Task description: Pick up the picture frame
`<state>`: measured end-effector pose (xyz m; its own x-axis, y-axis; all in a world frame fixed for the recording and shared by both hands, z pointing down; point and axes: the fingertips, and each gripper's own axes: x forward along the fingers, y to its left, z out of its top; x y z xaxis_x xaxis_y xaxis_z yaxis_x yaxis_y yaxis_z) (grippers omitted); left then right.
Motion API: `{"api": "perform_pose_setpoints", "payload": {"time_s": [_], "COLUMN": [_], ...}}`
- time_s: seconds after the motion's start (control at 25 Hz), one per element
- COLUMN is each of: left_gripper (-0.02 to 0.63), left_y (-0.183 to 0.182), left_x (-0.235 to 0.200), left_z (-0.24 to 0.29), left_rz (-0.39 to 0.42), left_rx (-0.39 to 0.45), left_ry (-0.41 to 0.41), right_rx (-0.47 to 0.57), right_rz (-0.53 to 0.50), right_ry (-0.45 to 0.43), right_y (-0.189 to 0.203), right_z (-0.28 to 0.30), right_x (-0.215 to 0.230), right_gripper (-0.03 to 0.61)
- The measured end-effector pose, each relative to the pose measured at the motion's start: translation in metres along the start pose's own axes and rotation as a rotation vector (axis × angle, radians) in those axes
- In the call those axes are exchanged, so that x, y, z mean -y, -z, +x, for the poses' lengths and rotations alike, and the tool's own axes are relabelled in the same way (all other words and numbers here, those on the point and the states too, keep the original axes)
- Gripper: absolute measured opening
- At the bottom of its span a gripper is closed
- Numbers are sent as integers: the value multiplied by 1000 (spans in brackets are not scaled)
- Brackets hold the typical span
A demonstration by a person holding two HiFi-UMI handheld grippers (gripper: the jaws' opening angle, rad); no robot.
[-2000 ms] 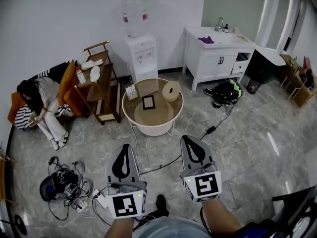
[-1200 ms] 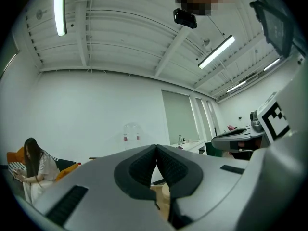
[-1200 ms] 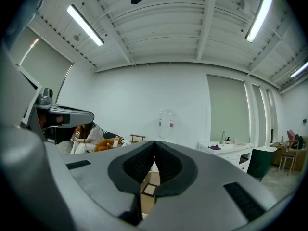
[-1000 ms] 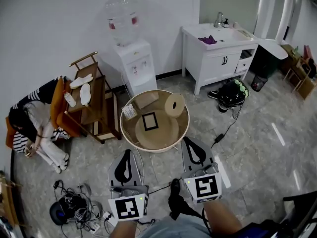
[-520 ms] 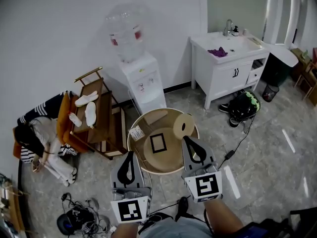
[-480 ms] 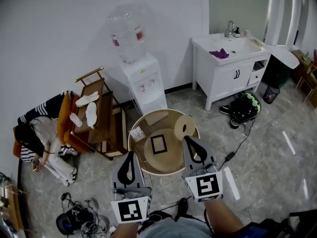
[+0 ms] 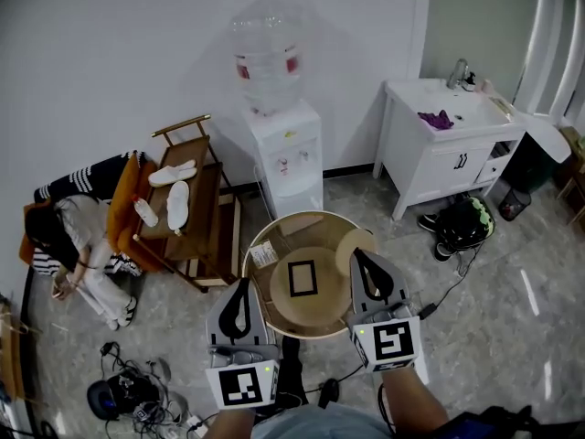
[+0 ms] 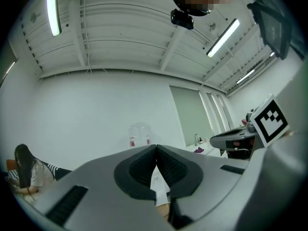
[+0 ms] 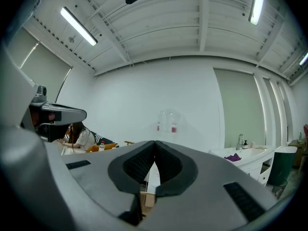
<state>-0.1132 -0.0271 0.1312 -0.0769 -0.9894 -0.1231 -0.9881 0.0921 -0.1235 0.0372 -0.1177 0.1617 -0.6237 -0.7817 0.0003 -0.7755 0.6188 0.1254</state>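
A small black picture frame (image 7: 300,278) lies flat on a round wooden disc in the middle of the round glass-topped table (image 7: 265,294). My left gripper (image 7: 243,288) hovers at the table's near left rim, shut, holding nothing. My right gripper (image 7: 363,257) hangs over the table's right side next to a roll of tape (image 7: 353,244), also shut and holding nothing. In the left gripper view the left gripper (image 8: 156,148) has its jaws meeting at the tips. In the right gripper view the right gripper (image 9: 155,143) likewise has its jaws touching. Both point at the white wall and water dispenser (image 9: 166,121).
A water dispenser (image 7: 285,149) stands behind the table. A wooden rack (image 7: 190,210) with slippers is to the left, and a person (image 7: 73,245) sits beside it. A white sink cabinet (image 7: 452,144) and a bag (image 7: 465,224) are to the right. Cables (image 7: 137,396) lie on the floor near left.
The view has moved forward toward the table. Both grippers, earlier short of the table, now reach its near rim. The frame has not moved.
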Motion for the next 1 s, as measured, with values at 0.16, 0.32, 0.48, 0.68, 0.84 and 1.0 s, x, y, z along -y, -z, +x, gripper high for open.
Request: {"api": "perform_pose_setpoints", "payload": {"time_s": [0.16, 0.32, 0.48, 0.68, 0.84, 1.0], "left_gripper": [15, 15, 15, 15, 15, 15], "left_y": [24, 60, 95, 145, 192, 237], "left_x": [-18, -42, -57, -61, -62, -64], "left_z": [40, 91, 139, 186, 208, 230], "left_rz": [-26, -49, -43, -99, -112, -111], "left_rx": [-19, -73, -116, -187, -245, -307], "left_ry": [12, 29, 61, 93, 127, 158], "right_rx": [-41, -100, -161, -249, -337, -443], "right_rz": [1, 21, 24, 52, 75, 102], "right_ry": [9, 35, 18, 24, -2, -11], "right_y": [20, 45, 77, 126, 179, 230], "right_z": [44, 97, 143, 189, 215, 236], "right_x": [5, 12, 14, 21, 12, 6], "right_gripper": [14, 14, 14, 14, 14, 14]}}
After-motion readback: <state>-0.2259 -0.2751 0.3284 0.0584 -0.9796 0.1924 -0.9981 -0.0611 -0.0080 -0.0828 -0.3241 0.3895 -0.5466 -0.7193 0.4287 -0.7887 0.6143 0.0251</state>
